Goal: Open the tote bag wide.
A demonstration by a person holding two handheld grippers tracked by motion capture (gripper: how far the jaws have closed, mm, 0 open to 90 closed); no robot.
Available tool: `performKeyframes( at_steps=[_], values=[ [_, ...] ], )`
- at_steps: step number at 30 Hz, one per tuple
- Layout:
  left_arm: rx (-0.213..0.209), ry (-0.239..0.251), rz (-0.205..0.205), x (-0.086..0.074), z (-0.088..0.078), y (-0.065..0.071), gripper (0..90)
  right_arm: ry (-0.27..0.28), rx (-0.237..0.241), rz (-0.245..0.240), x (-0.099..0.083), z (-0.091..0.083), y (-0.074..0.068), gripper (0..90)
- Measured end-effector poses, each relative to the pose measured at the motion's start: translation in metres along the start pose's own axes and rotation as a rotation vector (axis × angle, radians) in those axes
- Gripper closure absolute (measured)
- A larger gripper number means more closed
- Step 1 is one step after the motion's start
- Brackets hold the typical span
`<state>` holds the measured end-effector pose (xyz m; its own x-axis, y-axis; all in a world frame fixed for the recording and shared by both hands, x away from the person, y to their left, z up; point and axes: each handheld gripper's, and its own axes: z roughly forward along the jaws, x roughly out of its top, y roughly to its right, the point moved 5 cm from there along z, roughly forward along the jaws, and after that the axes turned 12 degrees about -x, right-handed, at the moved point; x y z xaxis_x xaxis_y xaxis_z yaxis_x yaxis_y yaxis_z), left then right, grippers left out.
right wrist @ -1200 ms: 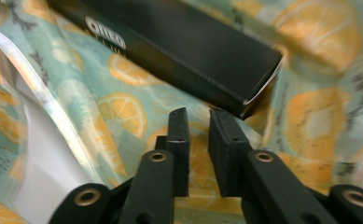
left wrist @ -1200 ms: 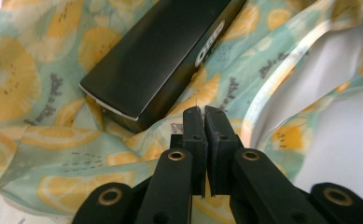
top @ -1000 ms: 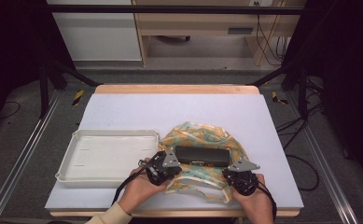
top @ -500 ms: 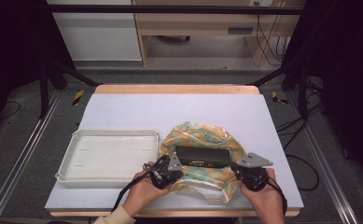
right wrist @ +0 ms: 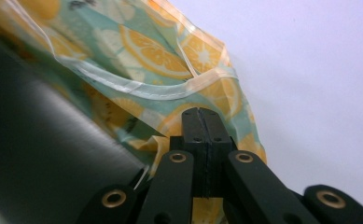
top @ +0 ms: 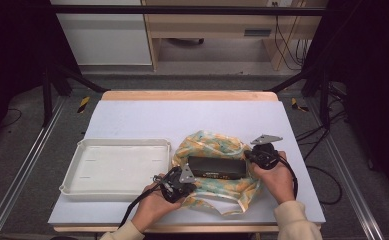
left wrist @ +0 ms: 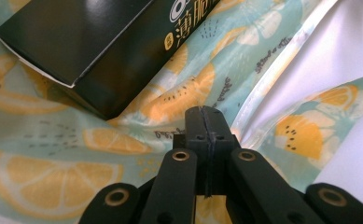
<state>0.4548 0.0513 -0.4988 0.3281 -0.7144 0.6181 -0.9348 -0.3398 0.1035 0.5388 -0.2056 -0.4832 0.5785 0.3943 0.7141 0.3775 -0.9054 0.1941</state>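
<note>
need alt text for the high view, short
A person at a white table works two hand-held grippers at a lemon-print cloth with a black box lying on it: the left hand-held gripper at the cloth's near-left edge, the right hand-held gripper at the box's right end. An empty white tray sits to the left.

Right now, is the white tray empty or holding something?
Empty: the white tray shows bare floor inside; the black box lies on the lemon-print cloth beside it.
</note>
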Motion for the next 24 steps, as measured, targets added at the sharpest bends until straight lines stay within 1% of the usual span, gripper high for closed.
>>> performKeyframes(
  at_steps=[3, 6, 7, 8, 9, 10, 12, 14, 16, 17, 18, 19, 20, 22, 24],
  values=[
    [0.003, -0.006, 0.005, -0.001, 0.000, 0.001, 90.0, -0.027, -0.014, 0.004, -0.001, 0.012, 0.002, 90.0],
    [0.001, -0.009, 0.008, -0.001, 0.000, 0.002, 90.0, -0.050, -0.030, 0.014, -0.002, 0.019, 0.003, 90.0],
    [0.003, -0.012, 0.009, -0.001, 0.000, 0.002, 90.0, -0.058, -0.030, 0.004, -0.003, 0.021, 0.003, 90.0],
    [0.003, -0.011, 0.009, -0.001, 0.000, 0.002, 90.0, -0.058, -0.029, 0.003, -0.003, 0.021, 0.002, 90.0],
    [0.002, -0.009, 0.009, -0.001, 0.000, 0.002, 90.0, -0.043, -0.029, 0.010, -0.001, 0.018, 0.002, 90.0],
    [0.005, -0.001, 0.010, 0.000, -0.001, 0.002, 90.0, -0.017, -0.027, 0.025, 0.002, 0.014, 0.002, 90.0],
    [0.000, 0.008, 0.012, 0.001, -0.004, 0.003, 90.0, 0.033, -0.041, 0.022, 0.005, 0.000, 0.003, 90.0],
    [-0.003, 0.028, 0.008, 0.002, -0.009, 0.004, 90.0, 0.075, -0.048, 0.027, 0.006, -0.018, 0.001, 90.0],
    [-0.018, 0.062, -0.001, 0.005, -0.018, 0.005, 90.0, 0.124, -0.055, 0.042, 0.005, -0.037, -0.002, 90.0],
    [-0.017, 0.072, -0.004, 0.007, -0.021, 0.006, 90.0, 0.153, -0.058, 0.032, 0.001, -0.050, -0.006, 90.0],
    [-0.016, 0.078, 0.000, 0.009, -0.025, 0.006, 90.0, 0.166, -0.061, 0.034, -0.001, -0.057, -0.009, 90.0],
    [-0.019, 0.095, 0.000, 0.011, -0.030, 0.007, 90.0, 0.182, -0.060, 0.035, -0.005, -0.064, -0.013, 90.0],
    [-0.018, 0.101, 0.006, 0.013, -0.034, 0.008, 90.0, 0.195, -0.053, 0.021, -0.010, -0.070, -0.019, 90.0],
    [-0.012, 0.134, 0.017, 0.022, -0.047, 0.008, 90.0, 0.209, -0.041, 0.017, -0.018, -0.079, -0.028, 90.0],
    [0.007, 0.152, 0.027, 0.032, -0.055, 0.005, 90.0, 0.206, -0.021, 0.004, -0.030, -0.084, -0.042, 90.0]
  ],
)
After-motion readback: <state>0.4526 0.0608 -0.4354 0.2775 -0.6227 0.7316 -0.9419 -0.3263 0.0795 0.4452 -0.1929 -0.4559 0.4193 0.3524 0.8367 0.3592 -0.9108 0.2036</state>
